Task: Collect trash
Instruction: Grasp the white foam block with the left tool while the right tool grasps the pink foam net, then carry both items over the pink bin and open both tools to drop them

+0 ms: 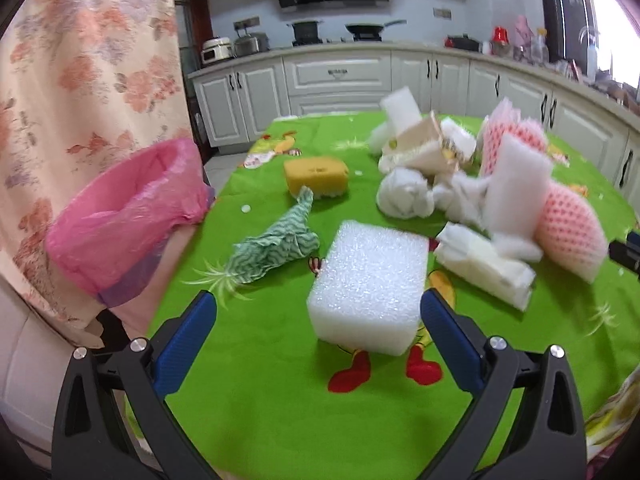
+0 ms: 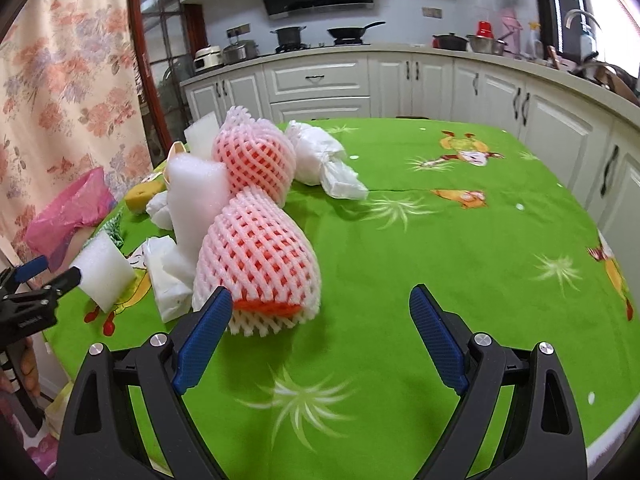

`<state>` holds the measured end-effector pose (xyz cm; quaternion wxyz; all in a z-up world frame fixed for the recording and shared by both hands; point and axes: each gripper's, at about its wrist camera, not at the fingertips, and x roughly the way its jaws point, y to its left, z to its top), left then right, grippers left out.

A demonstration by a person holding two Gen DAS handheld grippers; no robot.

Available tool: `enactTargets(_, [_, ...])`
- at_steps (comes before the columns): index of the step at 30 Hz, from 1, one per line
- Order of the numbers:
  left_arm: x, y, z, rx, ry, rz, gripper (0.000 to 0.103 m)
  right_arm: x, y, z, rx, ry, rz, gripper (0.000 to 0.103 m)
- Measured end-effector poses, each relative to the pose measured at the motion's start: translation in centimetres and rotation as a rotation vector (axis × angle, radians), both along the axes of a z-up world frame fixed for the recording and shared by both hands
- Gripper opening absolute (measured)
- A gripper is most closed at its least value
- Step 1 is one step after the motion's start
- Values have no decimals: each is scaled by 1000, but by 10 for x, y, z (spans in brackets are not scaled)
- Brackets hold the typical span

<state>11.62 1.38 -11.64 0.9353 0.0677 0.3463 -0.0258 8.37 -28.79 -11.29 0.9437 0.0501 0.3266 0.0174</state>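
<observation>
- In the left wrist view, our left gripper [image 1: 319, 312] stood spread wide, with the white foam block [image 1: 370, 286] between its fingers: the right pad [image 1: 448, 344] lay against the block's side and the left pad [image 1: 184, 344] was well clear, so nothing was clamped.
- We used the pink-lined bin [image 1: 124, 216] as our landmark at the table's left edge; the block sat to its right on the green tablecloth [image 1: 280, 400], with a crumpled green-patterned cloth [image 1: 276, 246] between them and a yellow sponge [image 1: 316, 176] beyond the cloth.
- Farthest from the bin lay the main heap of white wrappers and foam [image 1: 432, 176].
- In the right wrist view, our right gripper [image 2: 320, 320] hung released and empty, its left pad [image 2: 204, 340] just beside a pink foam fruit net [image 2: 260, 260].
- A second net [image 2: 252, 156] and a white plastic bag [image 2: 324, 160] lay beyond it, away from the bin [image 2: 68, 216].
- We judged the collecting barely begun: almost all the trash was still on the table, and we could not see into the bin.
</observation>
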Motion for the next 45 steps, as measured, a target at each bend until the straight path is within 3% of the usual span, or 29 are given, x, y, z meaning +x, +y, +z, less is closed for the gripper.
enactTargets(6, [20, 3, -7, -56, 62, -35, 98, 23, 15, 1, 19, 30, 67, 85])
enactTargets(11, [15, 6, 6, -87, 37, -50, 98, 18, 23, 14, 71, 27, 99, 85])
enactTargets(18, [24, 6, -11, -93, 71, -47, 99, 33, 32, 10, 86, 48, 95, 85])
enactTargets(20, [24, 3, -12, -93, 71, -63, 90, 41, 35, 2, 79, 86, 86, 84])
enactTargets(25, [19, -1, -16, -143, 82, -130, 62, 36, 34, -11, 112, 119, 92, 59])
enactTargets(29, [12, -4, -16, -174, 79, -162, 61, 25, 33, -8, 88, 90, 96, 33])
enactTargets(31, [8, -6, -14, -183, 66, -176, 60, 19, 32, -5, 83, 78, 94, 28])
enactTargets(37, [-11, -6, 4, -178, -5, -187, 60, -4, 37, 11, 40, 13, 101, 24])
enactTargets(45, [-37, 31, 49, -163, -141, -84, 60, -12, 78, 60, 4, -114, 224, 24])
